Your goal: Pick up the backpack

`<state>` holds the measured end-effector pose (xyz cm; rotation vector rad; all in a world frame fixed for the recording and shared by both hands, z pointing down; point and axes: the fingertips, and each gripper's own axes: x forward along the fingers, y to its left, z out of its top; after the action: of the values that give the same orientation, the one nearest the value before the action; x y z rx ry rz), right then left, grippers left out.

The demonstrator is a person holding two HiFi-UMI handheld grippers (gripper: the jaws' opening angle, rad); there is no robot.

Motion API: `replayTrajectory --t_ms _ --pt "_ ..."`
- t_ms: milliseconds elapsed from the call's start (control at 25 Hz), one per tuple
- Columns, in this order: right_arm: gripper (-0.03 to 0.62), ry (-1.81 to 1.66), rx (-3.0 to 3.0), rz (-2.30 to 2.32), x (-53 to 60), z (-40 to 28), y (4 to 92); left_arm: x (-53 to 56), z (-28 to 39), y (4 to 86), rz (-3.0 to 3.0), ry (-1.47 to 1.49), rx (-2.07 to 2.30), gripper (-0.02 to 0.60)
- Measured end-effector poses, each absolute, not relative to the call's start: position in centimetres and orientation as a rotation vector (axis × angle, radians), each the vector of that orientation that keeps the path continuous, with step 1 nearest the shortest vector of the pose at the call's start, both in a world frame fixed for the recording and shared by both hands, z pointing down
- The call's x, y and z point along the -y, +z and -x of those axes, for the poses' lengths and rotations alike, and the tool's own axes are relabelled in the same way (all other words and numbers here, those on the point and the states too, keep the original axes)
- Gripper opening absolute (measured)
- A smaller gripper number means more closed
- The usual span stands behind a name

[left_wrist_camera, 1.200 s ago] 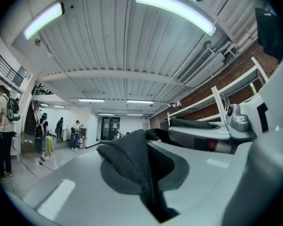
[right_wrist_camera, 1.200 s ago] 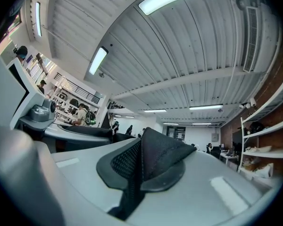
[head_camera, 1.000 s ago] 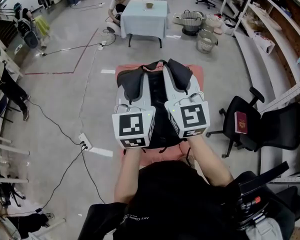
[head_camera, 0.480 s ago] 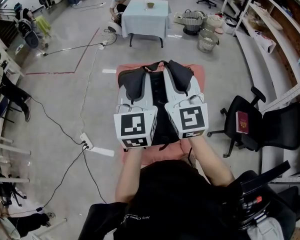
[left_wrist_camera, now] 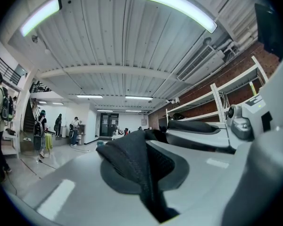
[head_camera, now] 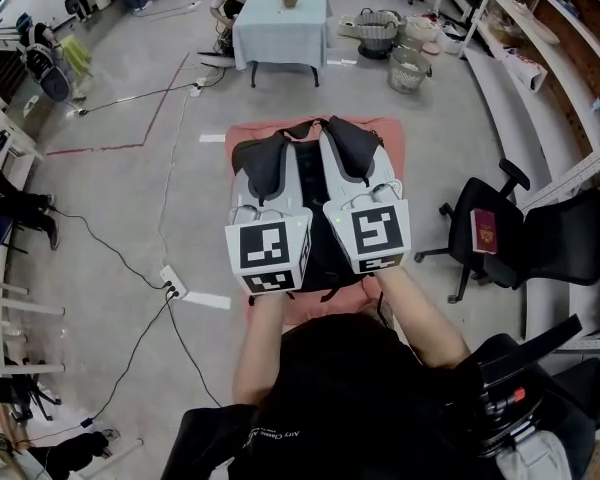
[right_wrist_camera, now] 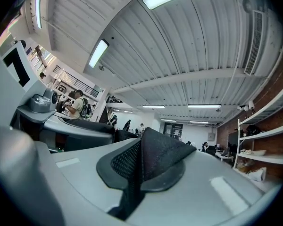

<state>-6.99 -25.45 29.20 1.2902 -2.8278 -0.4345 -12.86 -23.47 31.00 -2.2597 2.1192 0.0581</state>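
I am clamping my left gripper and my right gripper each onto a black mesh padded shoulder strap of the black fabric backpack. It is lying at centre frame on a salmon-pink mat. It is looking soft and saggy, so the straps are probably the best hold.

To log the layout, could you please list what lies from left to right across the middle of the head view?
Power strip → left gripper → right gripper → black office chair. The backpack overlaps both grippers, so it is left out.
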Motion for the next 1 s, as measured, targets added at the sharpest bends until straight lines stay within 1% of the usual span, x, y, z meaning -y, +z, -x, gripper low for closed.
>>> replayTrajectory --t_ms 760,1000 --pt "0.026 -0.418 2.789 -1.274 26.6 6.7 30.7 24.7 12.2 32.3 2.304 0.015 -2.108 0.021" --pt "0.025 -0.474 2.769 -1.284 26.6 6.9 30.7 24.8 12.2 32.4 2.295 0.019 -2.111 0.021"
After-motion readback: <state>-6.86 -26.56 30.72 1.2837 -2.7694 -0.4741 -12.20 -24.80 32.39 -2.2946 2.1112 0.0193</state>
